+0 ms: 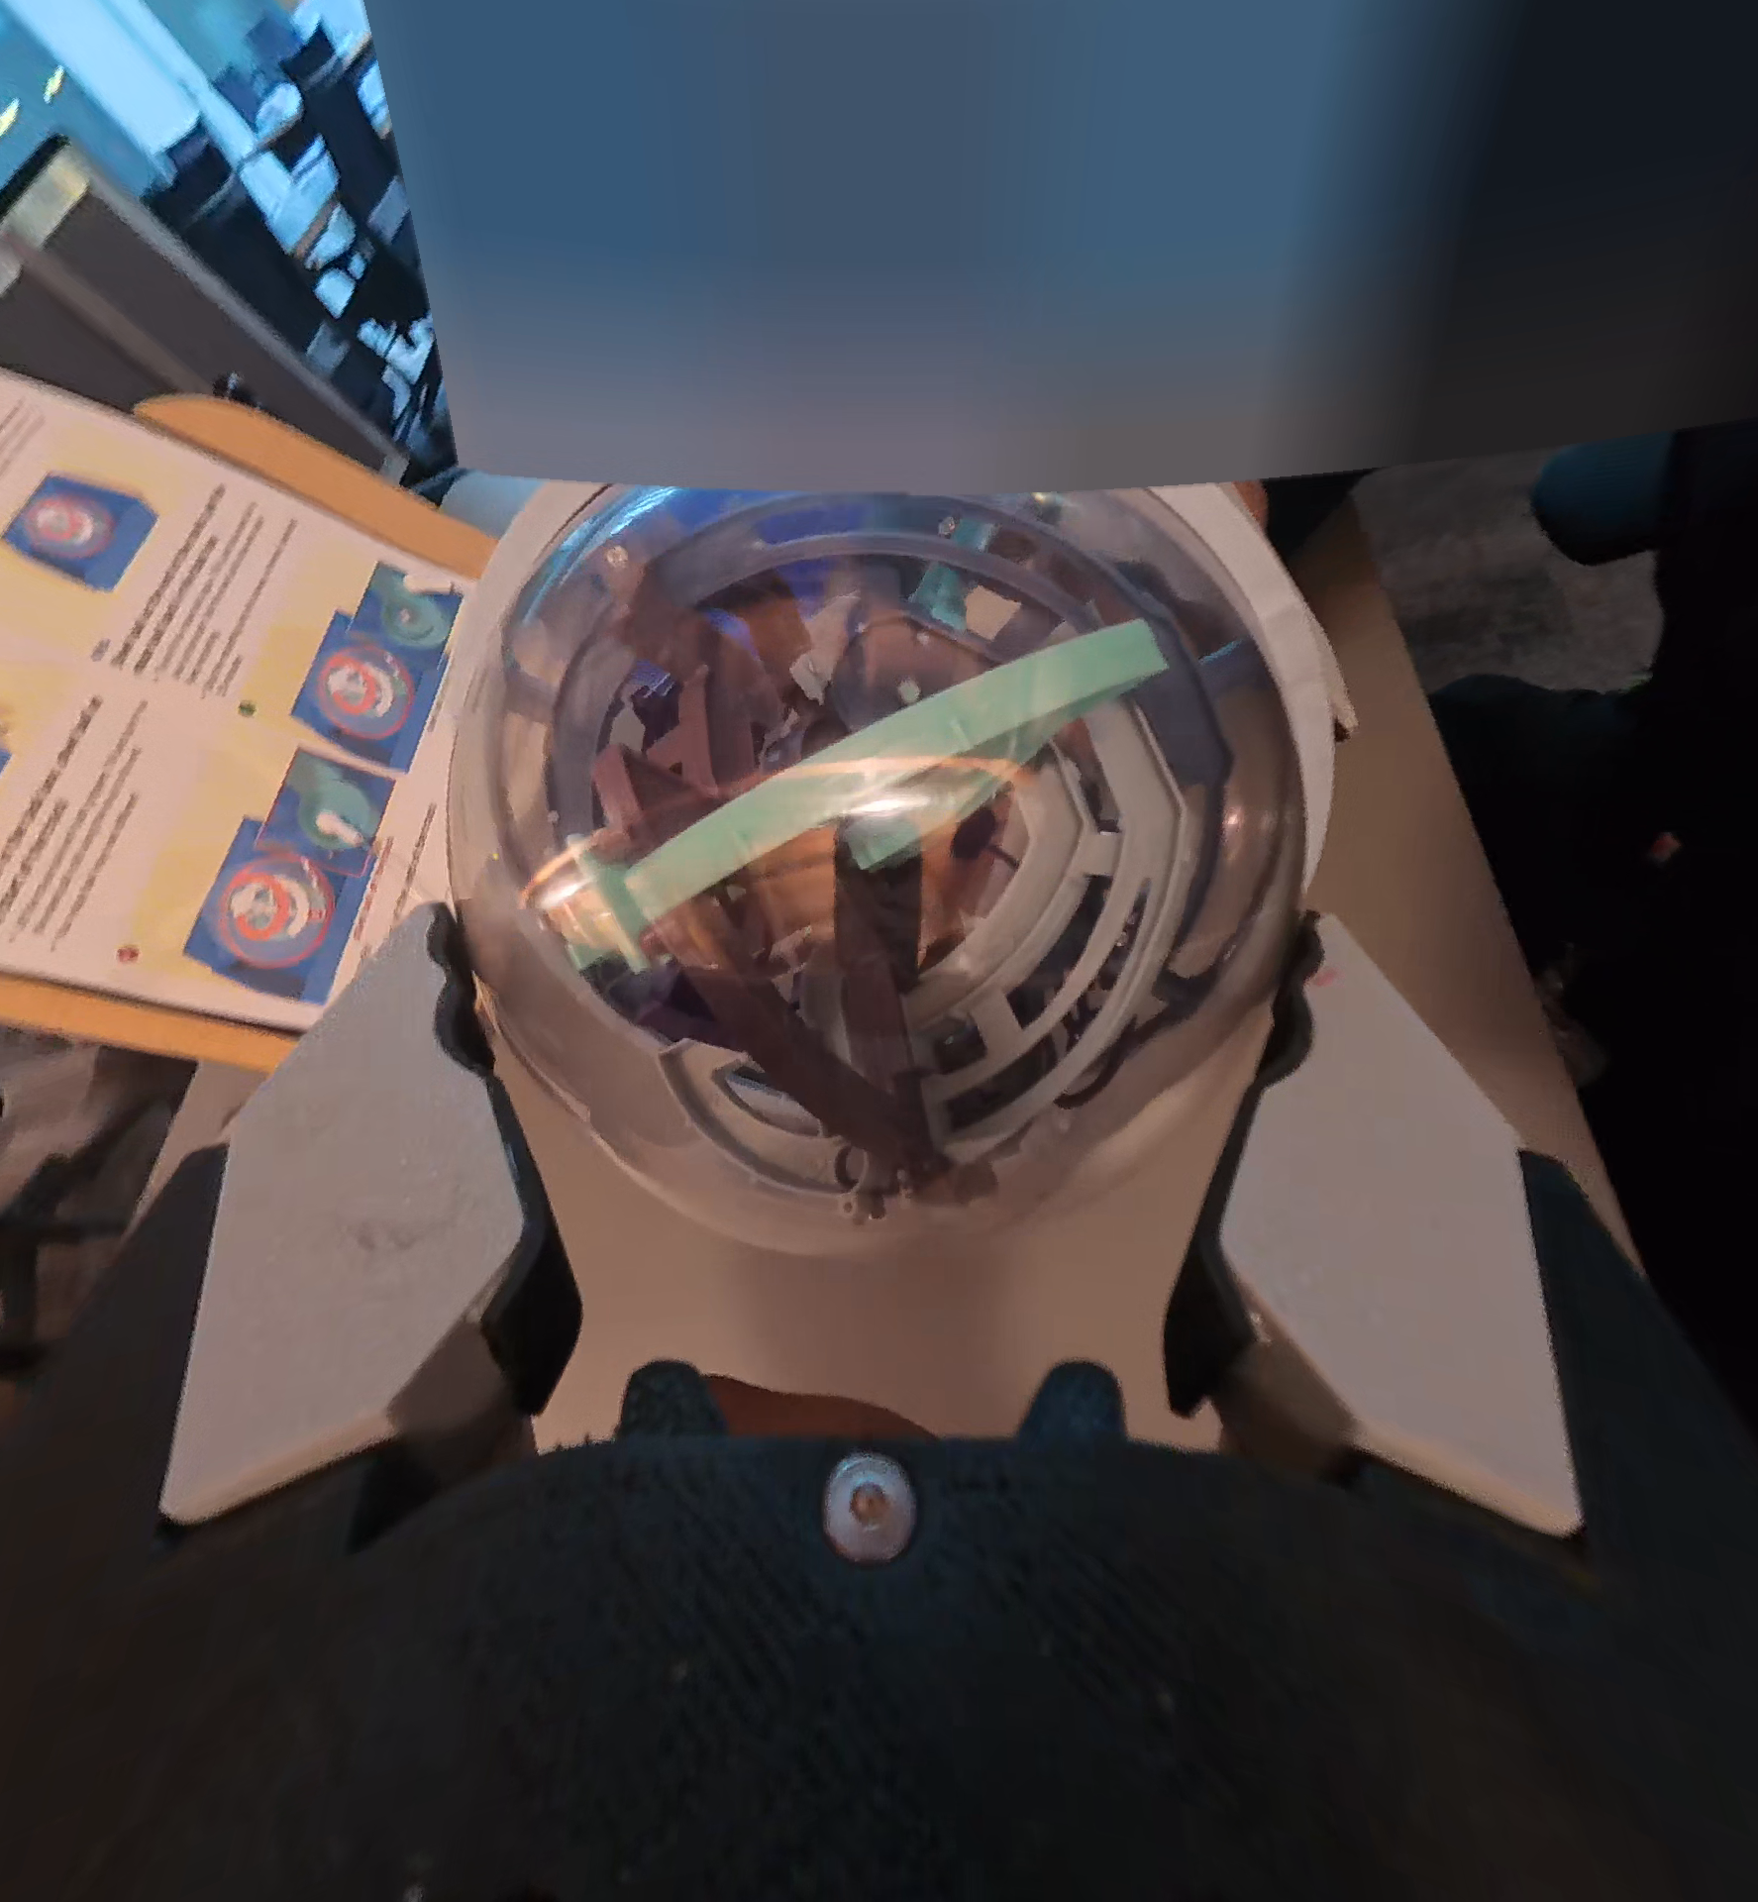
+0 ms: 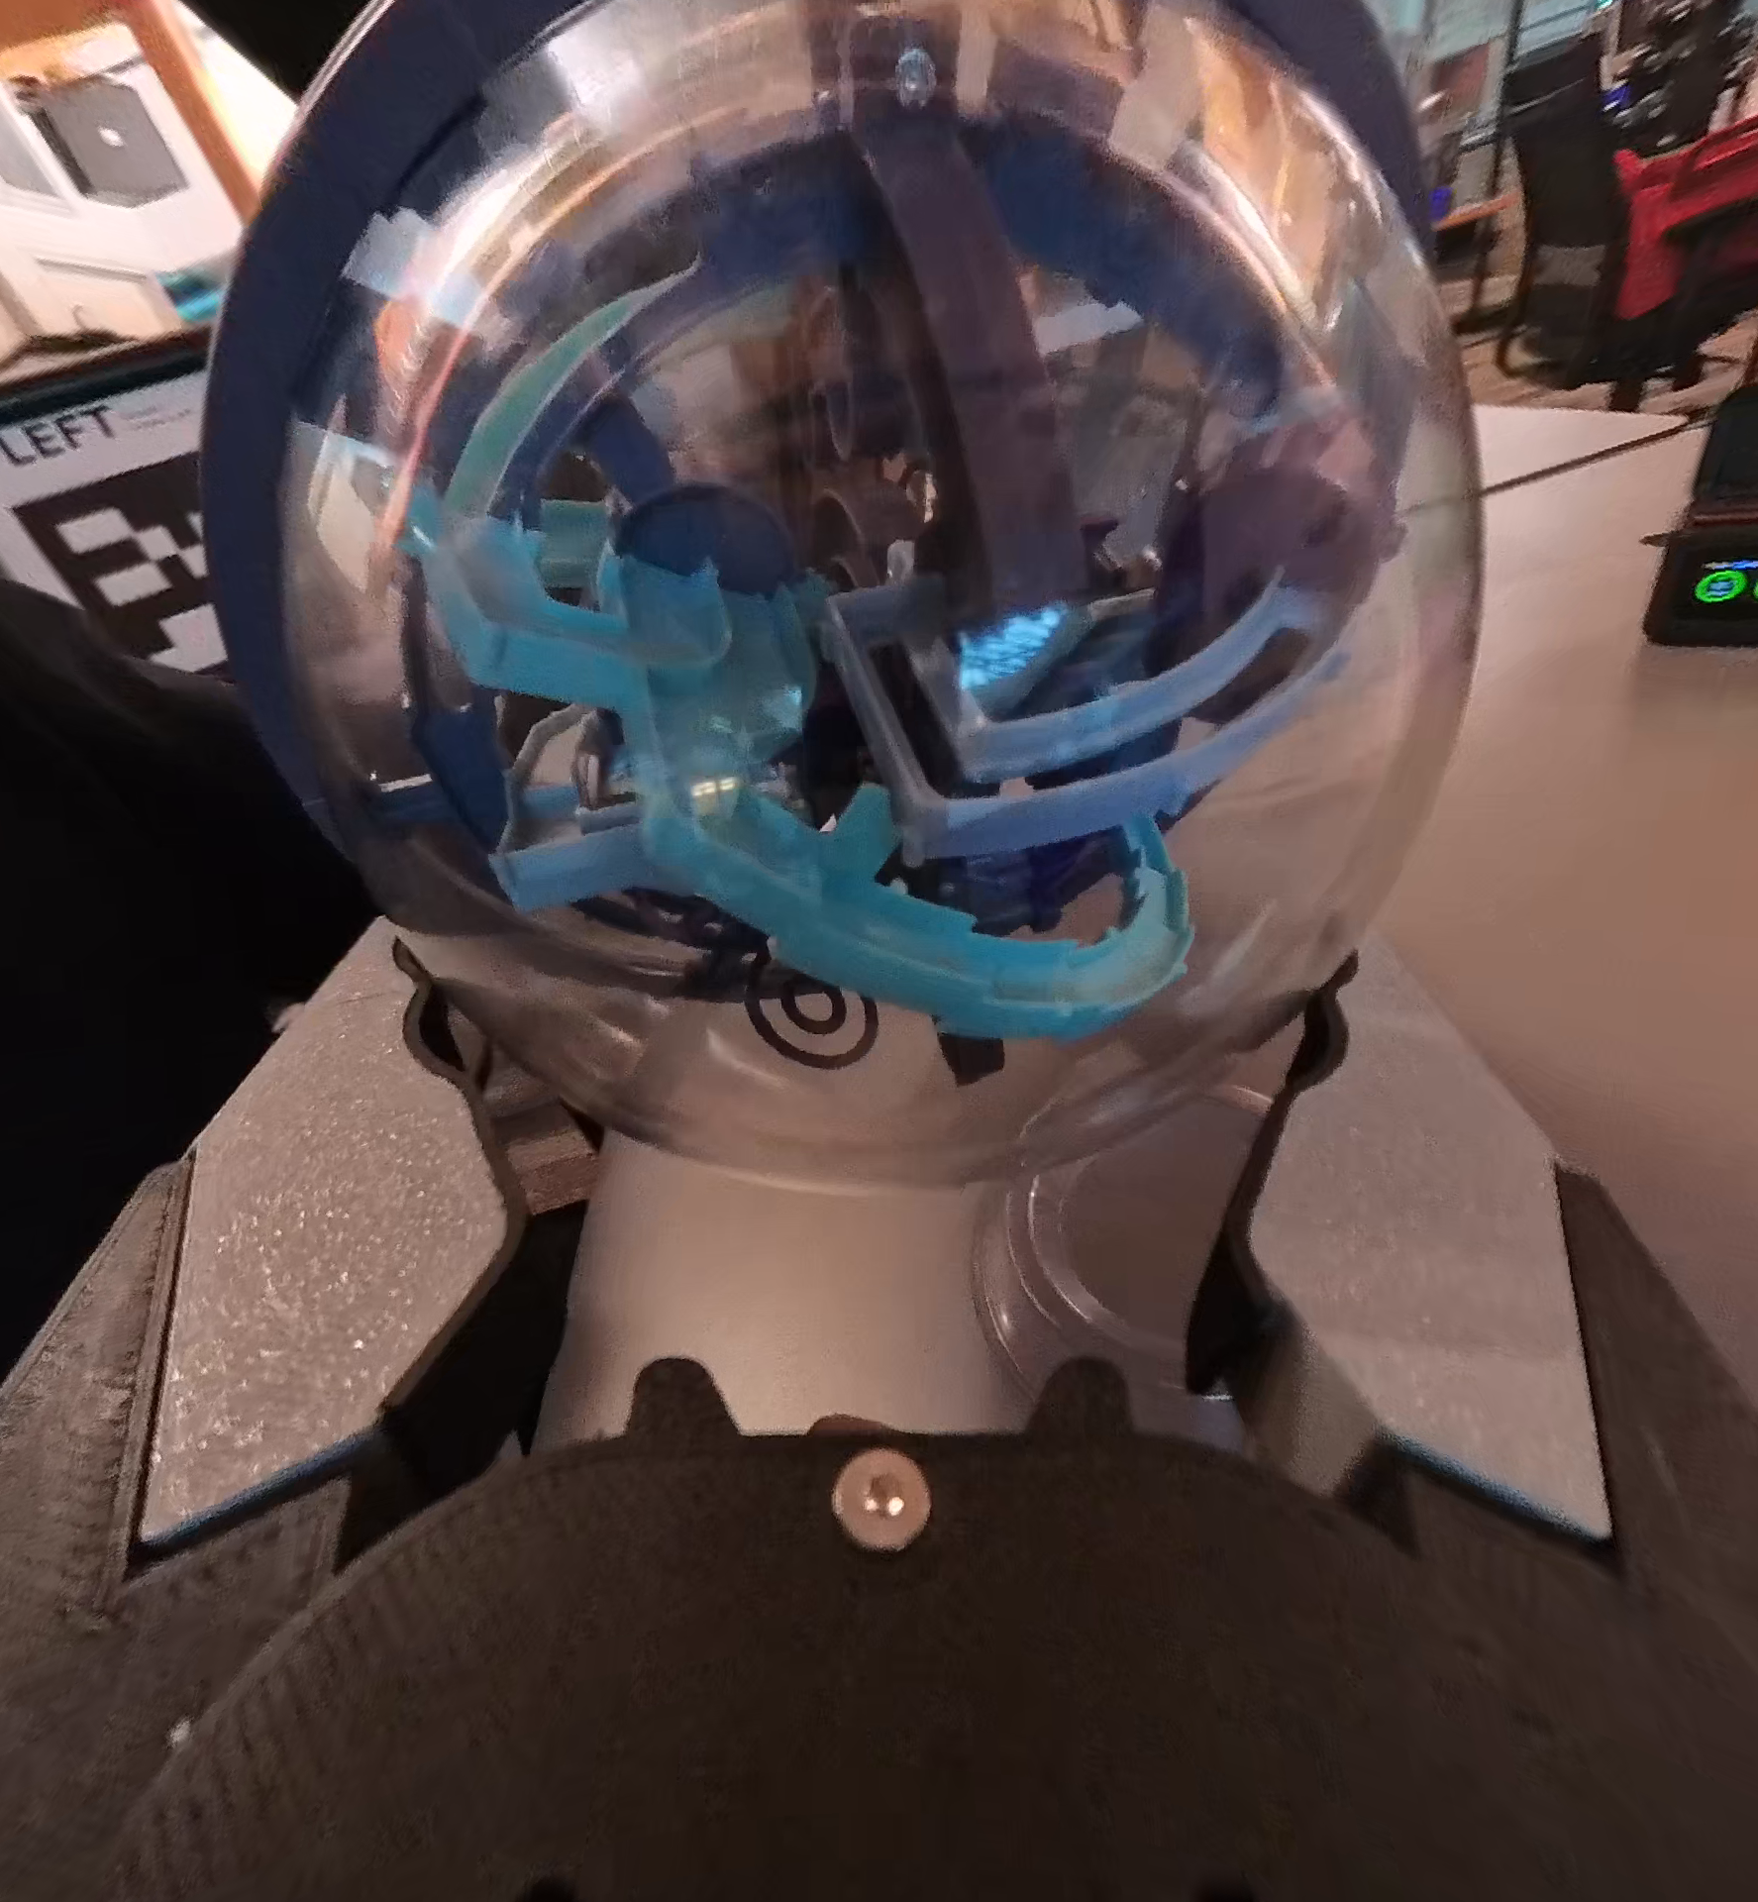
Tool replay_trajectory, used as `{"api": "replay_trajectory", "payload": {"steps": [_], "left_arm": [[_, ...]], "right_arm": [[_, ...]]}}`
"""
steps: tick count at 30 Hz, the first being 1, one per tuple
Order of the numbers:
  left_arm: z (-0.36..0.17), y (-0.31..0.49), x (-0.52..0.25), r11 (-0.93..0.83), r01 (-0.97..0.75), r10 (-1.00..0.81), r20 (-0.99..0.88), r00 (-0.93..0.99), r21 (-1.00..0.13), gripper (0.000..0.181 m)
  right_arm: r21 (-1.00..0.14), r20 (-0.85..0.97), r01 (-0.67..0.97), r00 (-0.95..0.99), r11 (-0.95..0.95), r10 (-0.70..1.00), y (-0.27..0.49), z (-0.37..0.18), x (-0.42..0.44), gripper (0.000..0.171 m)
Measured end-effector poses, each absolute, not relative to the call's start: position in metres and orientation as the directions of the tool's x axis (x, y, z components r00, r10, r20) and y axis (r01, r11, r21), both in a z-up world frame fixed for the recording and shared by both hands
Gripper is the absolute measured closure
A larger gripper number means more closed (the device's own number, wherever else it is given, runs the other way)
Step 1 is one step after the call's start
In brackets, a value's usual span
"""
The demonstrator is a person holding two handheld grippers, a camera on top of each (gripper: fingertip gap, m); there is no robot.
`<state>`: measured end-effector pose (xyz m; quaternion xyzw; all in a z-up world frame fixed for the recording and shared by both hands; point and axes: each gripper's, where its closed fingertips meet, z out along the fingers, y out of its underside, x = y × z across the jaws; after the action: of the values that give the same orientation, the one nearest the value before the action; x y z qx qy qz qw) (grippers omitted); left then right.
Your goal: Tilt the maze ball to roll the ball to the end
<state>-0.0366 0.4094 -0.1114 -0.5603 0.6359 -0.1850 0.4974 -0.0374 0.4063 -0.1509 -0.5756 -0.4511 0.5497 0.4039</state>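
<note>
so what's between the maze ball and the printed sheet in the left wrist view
Nothing: the maze ball overlaps the printed sheet's edge there. The left gripper clamps the ball.

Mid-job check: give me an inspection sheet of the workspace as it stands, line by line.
Surface: pale table, wooden-edged in the left wrist view.
Job's things: clear maze ball with coloured tracks inside; the small rolling ball cannot be picked out.
Clutter: illustrated instruction sheet beside the maze ball; small dark device with two green lights on the table; clear round dish under the maze ball.
Grippers: left gripper and right gripper each shut on the maze ball, from opposite sides.
Cables: thin dark cable running toward the device.
Surroundings: red chair and office furniture behind, blurred.
</note>
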Motion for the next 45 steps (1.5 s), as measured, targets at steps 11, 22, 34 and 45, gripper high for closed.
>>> {"api": "replay_trajectory", "payload": {"steps": [11,22,34,45], "left_arm": [[-0.106,0.418,-0.025,0.401,-0.472,-0.893,-0.45,-0.01,-0.785,0.033],[-0.101,0.414,-0.019,0.443,-0.438,-0.885,-0.459,-0.074,-0.782,0.033],[-0.1,0.422,-0.016,0.446,-0.512,-0.868,-0.494,-0.047,-0.734,0.033],[-0.086,0.429,-0.007,0.44,-0.547,-0.851,-0.526,0.0,-0.712,0.033]], "right_arm": [[-0.97,-0.241,-0.02,0.14,-0.241,0.96,0.413,-0.142,-0.028,0.014],[-0.971,-0.239,-0.04,0.171,-0.236,0.956,0.411,-0.139,-0.025,0.013],[-0.979,-0.204,-0.054,0.143,-0.198,0.969,0.42,-0.137,-0.02,0.014],[-0.98,-0.174,-0.116,0.089,-0.164,0.981,0.429,-0.12,-0.011,0.013]]}}
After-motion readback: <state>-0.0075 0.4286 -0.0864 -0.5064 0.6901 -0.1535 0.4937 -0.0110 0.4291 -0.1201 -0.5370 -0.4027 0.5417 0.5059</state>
